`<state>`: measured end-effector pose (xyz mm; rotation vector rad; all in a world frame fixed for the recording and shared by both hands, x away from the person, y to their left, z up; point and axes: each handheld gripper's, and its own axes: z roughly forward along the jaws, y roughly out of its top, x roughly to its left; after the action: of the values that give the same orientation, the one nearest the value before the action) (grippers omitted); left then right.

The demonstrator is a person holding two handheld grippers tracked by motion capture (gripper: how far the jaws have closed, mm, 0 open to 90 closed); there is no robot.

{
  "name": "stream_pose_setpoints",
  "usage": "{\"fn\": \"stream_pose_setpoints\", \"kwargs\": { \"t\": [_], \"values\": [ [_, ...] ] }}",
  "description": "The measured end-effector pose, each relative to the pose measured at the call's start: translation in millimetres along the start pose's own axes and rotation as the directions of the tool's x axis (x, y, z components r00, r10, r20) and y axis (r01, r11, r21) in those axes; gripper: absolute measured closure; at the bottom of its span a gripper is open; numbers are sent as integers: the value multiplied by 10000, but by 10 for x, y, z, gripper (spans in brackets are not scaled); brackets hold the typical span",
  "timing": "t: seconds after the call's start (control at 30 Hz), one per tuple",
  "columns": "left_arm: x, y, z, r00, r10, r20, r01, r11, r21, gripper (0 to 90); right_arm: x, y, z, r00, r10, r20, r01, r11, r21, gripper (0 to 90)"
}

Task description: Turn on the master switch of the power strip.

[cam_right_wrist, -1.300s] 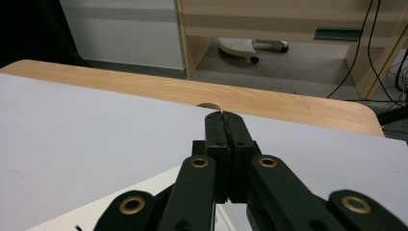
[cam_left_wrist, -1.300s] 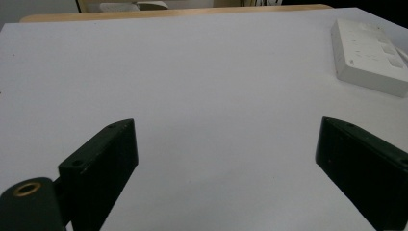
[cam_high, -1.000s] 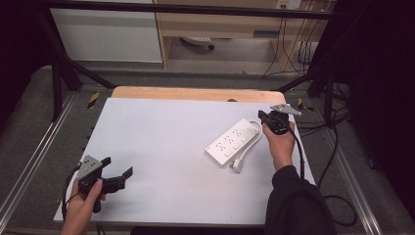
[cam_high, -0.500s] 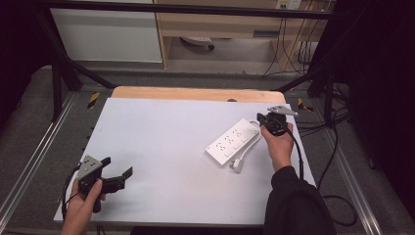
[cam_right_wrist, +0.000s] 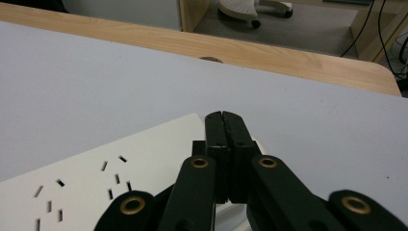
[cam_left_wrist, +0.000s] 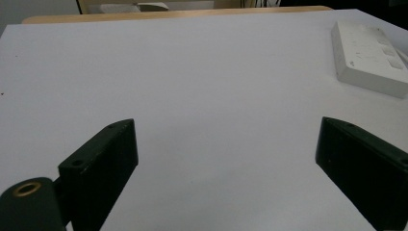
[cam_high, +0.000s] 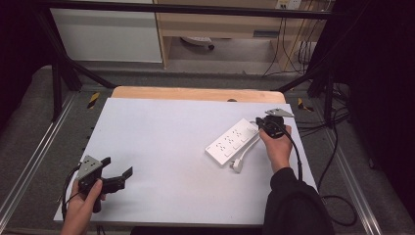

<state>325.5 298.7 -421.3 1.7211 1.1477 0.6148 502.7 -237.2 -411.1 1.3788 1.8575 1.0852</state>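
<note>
Right gripper (cam_right_wrist: pixel 225 120) over seemingly unlabelled power strip (cam_right_wrist: pixel 96 183)

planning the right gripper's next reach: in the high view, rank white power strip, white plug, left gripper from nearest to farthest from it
1. White power strip, just left of the right gripper.
2. White plug, nearer the person.
3. Left gripper, far across the table.

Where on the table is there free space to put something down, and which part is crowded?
The widest bare patch on the white table top lies between the left gripper at the near left and the power strip at the right. The far-left corner is bare too. It is crowded at the right edge, where the shut right gripper hangs over the strip's end beside its plug.
</note>
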Motion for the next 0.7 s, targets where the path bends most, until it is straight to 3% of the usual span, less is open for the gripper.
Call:
{"fn": "stream_pose_setpoints", "kwargs": {
  "t": [0.7],
  "values": [
    [5,-3,0,10000,-31,30,31,10000,23,76,-13,-93,172,9998,95,152,-108,9963,854,900]
  ]
}}
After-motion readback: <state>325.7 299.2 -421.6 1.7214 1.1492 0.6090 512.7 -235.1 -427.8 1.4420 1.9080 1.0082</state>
